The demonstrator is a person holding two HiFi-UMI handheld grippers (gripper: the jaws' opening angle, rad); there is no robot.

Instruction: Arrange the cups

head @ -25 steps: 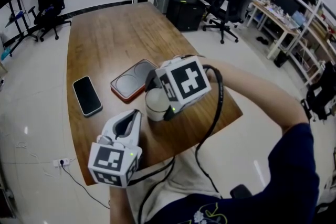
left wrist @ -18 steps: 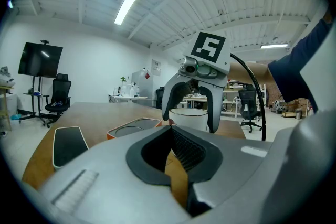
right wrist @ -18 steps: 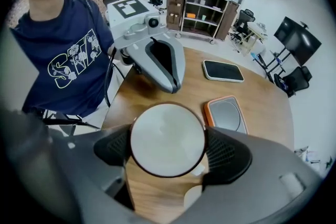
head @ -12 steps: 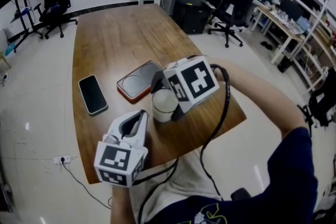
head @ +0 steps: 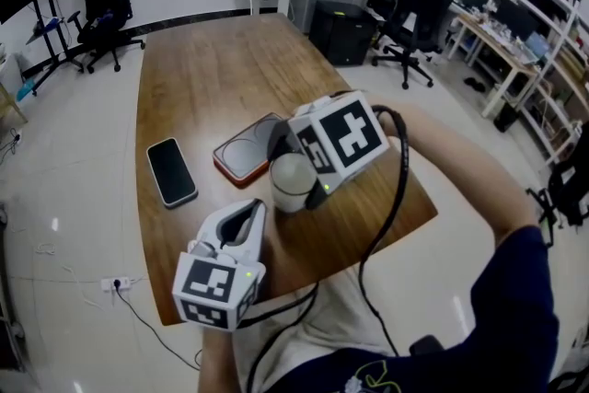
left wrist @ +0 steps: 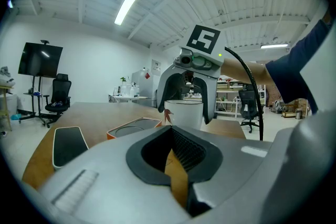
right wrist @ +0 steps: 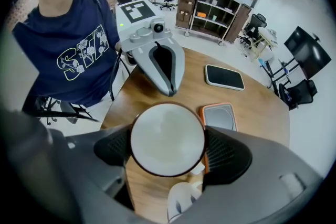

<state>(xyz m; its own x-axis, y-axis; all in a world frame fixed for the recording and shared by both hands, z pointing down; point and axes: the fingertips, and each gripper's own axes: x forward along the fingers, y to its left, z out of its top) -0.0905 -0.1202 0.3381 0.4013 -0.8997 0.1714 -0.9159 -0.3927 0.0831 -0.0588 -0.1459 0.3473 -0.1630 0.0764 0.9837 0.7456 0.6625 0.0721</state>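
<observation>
Right gripper (right wrist: 167,147) points straight down over the white cup (head: 291,181). Its jaws stand fairly wide, with a pad pressed on each side of the wall across the full diameter, so that's a grip on the cup, not an open hand. The cup is upright, mouth up, looks empty, and has a dark rim around a white inside. It sits over the near part of the wooden table (head: 193,78), just beside the near edge of the orange-edged tray (head: 241,163). Can't tell whether its base is on the wood or lifted off, since the gripper body hides it. Left gripper (head: 250,212) lies low on the table nearer the person, tips together with nothing between them, pointing at the cup but apart from it. The black phone (head: 172,171) is left of the tray, apart from it and out of the way. Handling guess: the cup looks rigid and smooth, likely ceramic, so light when empty but slippery and chippable. The wall won't give under the pads, so friction does all the holding. The current hold is the sensible one, squeezing opposite sides of the wall below the rim. Keep it vertical and set it down gently. The tray has round recesses, so that's probably where it goes.
</observation>
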